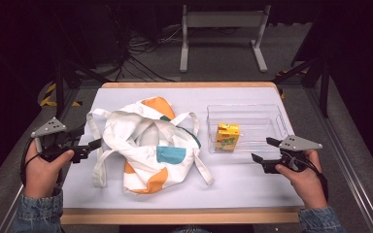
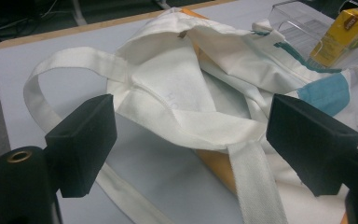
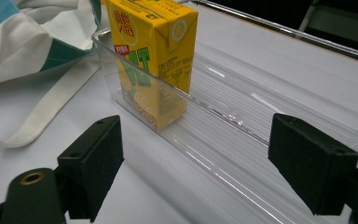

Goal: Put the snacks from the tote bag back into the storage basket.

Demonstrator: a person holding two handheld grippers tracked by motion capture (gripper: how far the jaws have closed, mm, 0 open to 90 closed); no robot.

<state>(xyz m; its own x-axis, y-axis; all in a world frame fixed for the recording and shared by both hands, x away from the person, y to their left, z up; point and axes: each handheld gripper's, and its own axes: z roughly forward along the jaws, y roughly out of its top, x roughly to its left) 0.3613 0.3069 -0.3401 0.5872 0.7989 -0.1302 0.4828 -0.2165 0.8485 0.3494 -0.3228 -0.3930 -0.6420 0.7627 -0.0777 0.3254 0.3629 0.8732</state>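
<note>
A white cloth tote bag with orange and teal patches lies crumpled in the middle of the table, its handles spread out. A yellow drink carton stands upright in a clear plastic tray to the bag's right. My left gripper is open at the bag's left edge, and in the left gripper view the bag and its handle lie between the jaws. My right gripper is open just in front of the tray's near wall, with the carton ahead and to the left.
The table has a white top with a wooden rim. Dark floor, cables and a white metal frame lie beyond its far edge. Bare table surface stretches in front of the bag and tray.
</note>
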